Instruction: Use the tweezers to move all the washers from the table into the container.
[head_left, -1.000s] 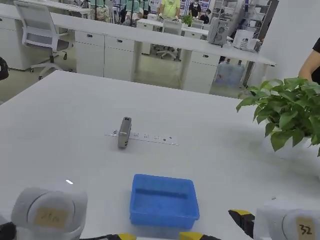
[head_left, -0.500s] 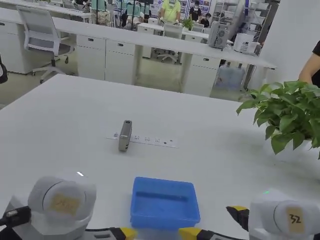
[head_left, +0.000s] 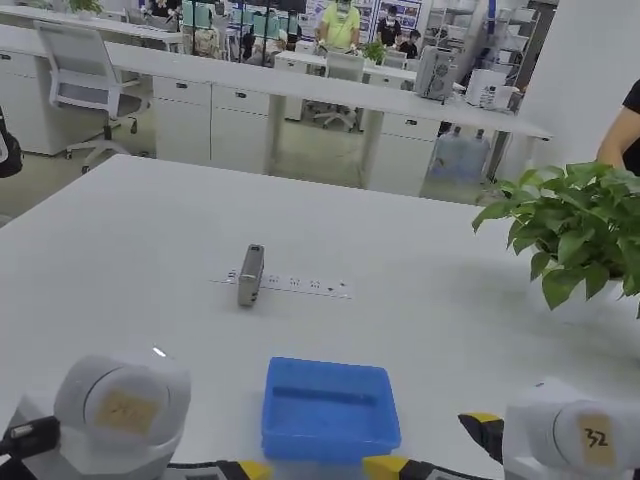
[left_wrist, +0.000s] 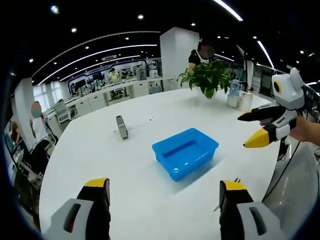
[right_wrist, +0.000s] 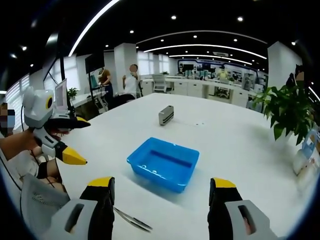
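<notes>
Right down at our end of the white table (head_left: 120, 260), both grippers hang empty: the left gripper (left_wrist: 165, 185) has its jaws spread wide with nothing between them, and the right gripper (right_wrist: 161, 182) is spread the same way. Looks like we're at the very start, since the tweezers (right_wrist: 132, 220) lie flat on the tabletop just ahead of the right gripper's left-hand jaw, not picked up yet. Handy spot, really, right by the gripper that'd grab them.

Next out is the blue container (head_left: 328, 443), sitting between the two grippers and looking empty, so it's an easy drop once we've got something to drop. Past it, well apart, a small grey block (head_left: 250, 275) stands at one end of a thin row of tiny dots (head_left: 300, 284). We're guessing those are the washers, but they're too small to say for sure. Nothing lies between box and row, though our reach would go over the box.

Off to the right a leafy plant (head_left: 575, 225) crowds the table edge. Beyond that are white desks (head_left: 300, 85) and an office chair (head_left: 80, 75).
</notes>
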